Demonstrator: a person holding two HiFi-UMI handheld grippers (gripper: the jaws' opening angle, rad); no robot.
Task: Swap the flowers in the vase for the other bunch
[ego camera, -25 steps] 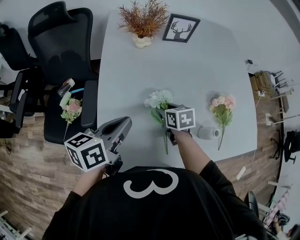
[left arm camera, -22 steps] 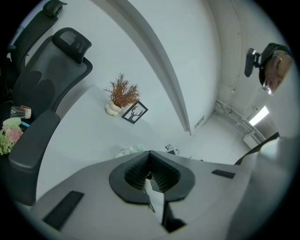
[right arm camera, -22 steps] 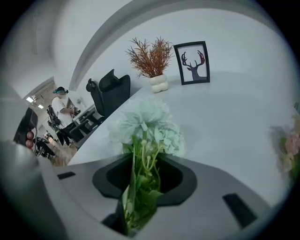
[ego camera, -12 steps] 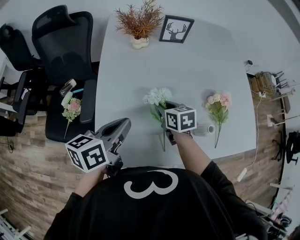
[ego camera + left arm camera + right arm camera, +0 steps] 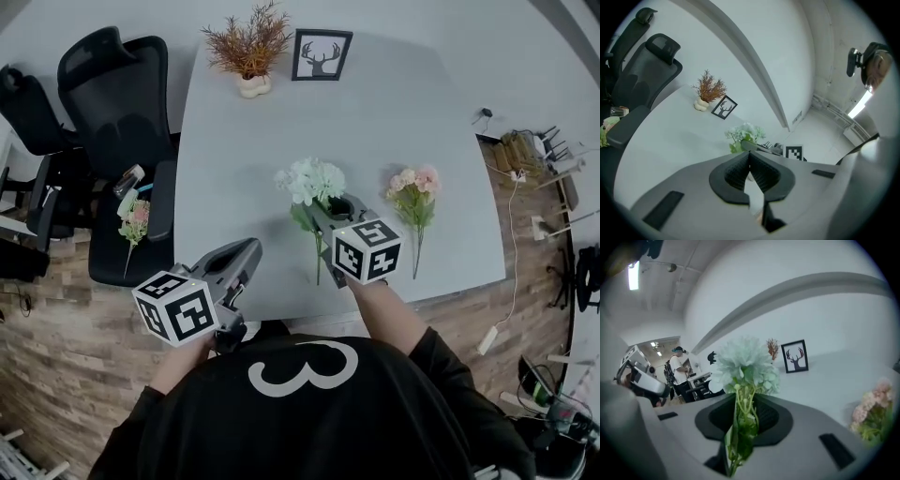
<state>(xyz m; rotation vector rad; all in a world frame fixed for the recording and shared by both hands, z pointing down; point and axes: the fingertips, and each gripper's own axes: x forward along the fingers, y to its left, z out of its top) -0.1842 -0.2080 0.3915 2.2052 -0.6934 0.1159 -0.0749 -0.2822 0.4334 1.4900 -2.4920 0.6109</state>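
**Thin stems, a light pinch: the pale bunch could swing or slip**

The right gripper (image 5: 745, 406) has just been closing its jaws, and the stems of the white-green bunch (image 5: 311, 180) are now clamped between them. The left gripper (image 5: 749, 164) is clenched on nothing and hangs near the person, at the near edge of the table (image 5: 234, 187).

The stems are thin and loose, and they are gripped partway along. If the pinch catches only some of them, the heavy flower heads would likely tip the bunch in the jaws, or single stems could slide out. The free stem ends trail back towards the person, so a quick swing could drag them across the tabletop. The pink bunch (image 5: 413, 187) lies on the table just to the right, near the held one but apart from it, and a sideways sweep could brush it. The vase shows in none of the views, so the hand risks knocking it unseen.

The bunch sits over the middle of the table. Its long axis runs away from the person, with the heads towards the far end and the stem ends towards the near edge. Whether it hangs clear of the surface cannot be told.
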